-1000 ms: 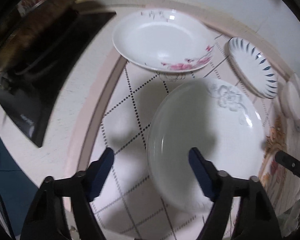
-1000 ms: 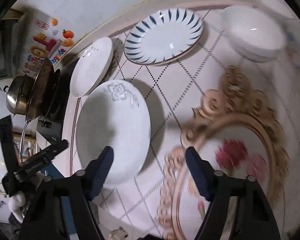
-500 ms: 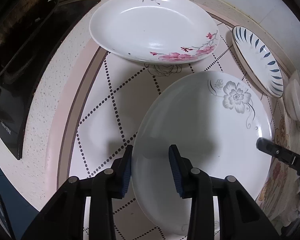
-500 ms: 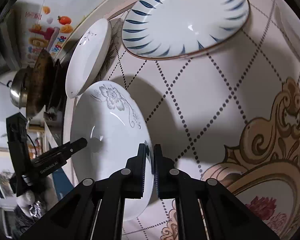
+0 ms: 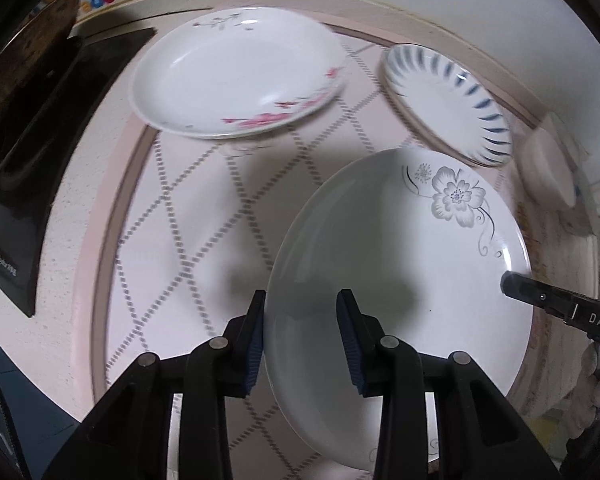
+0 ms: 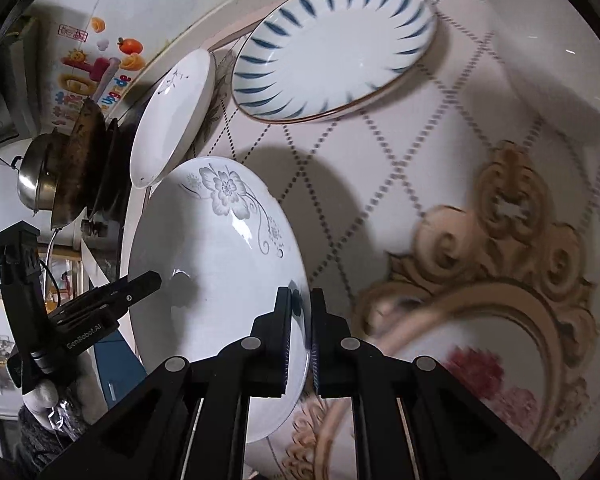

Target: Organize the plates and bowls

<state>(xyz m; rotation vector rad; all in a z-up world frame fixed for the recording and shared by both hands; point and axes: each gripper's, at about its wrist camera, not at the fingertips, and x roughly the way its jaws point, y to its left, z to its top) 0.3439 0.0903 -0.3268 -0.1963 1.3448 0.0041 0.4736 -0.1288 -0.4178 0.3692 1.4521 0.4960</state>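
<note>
We hold the grey-flower plate point(image 5: 400, 280) by opposite rim edges, steadying it off the counter point(image 5: 204, 216): the right tongs point(image 6: 300, 332) are clamped tight on it, and the left tongs point(image 5: 300, 332), narrowly parted, straddle its rim. At twelve o'clock sit two more plates, the pink-blossom plate point(image 5: 236, 76) and the blue-striped plate point(image 5: 448, 104); at two o'clock, one white bowl point(image 6: 548, 52).

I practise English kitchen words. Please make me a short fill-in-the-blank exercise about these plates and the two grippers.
1. Both grippers hold the plate with a ____ flower printed on it.
2. The right gripper pinches this plate at its ____.
3. The plate nearest the stove has ____ blossoms.
4. The plate by the wall has blue ____ around its border.

Missing words: grey; rim; pink; stripes
</note>
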